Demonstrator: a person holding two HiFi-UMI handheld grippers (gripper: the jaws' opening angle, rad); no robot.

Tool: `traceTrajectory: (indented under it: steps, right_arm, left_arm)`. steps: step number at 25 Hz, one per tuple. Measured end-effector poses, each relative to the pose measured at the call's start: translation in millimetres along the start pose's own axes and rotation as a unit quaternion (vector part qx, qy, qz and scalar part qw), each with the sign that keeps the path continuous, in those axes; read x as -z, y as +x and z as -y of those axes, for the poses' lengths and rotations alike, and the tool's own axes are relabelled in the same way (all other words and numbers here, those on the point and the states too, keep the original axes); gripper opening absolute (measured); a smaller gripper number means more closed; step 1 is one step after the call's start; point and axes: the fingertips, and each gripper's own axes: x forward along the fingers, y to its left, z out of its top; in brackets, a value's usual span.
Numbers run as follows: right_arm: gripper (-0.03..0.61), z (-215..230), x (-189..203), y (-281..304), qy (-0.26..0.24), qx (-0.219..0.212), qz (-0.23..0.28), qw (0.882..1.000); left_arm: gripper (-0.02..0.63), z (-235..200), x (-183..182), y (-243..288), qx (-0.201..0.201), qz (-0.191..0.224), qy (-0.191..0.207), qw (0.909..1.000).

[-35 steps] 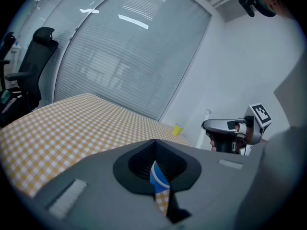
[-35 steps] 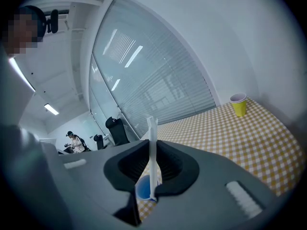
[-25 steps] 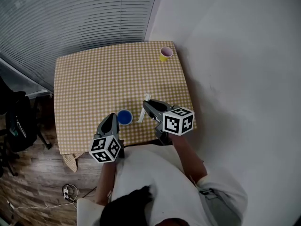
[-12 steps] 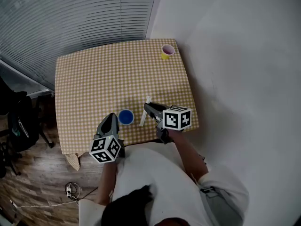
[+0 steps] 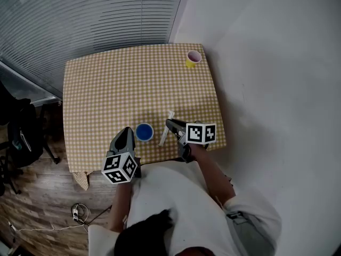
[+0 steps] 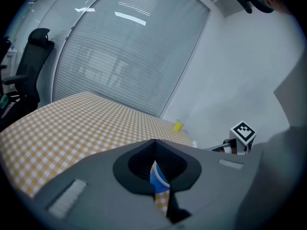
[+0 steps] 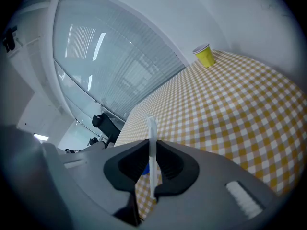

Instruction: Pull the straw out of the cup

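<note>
White straw (image 7: 152,128) in right tongs (image 7: 152,145)

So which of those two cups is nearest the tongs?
The blue cup, right at the tips of the left tongs; the yellow cup stands alone, far off at the back corner.

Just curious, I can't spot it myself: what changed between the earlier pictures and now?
The right claw, clamped on the straw, sank toward the table and rolled slightly. The left claw, blue cup and yellow cup stayed put.
</note>
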Motion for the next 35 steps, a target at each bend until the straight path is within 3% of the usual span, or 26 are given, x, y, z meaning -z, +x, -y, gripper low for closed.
traceTrajectory:
  steps: [18,32,35]
  right_arm:
    - [0.057,24.4,17.9,29.2,0.068,0.033,-0.031,0.997]
    - [0.06,32.4,25.9,34.4,0.06,0.068,-0.03,0.995]
    - [0.091,29.6,25.9,34.8,0.06,0.061,-0.034,0.996]
  left_arm:
    - [0.012,-11.3,3.4,-1.8,-0.003,-0.011,-0.014,0.9998]
    - [0.012,-6.5,2.3,5.0,0.002,-0.013,-0.006,0.9999]
    - [0.012,-7.1,1.4,3.6,-0.001,-0.012,-0.009,0.9999]
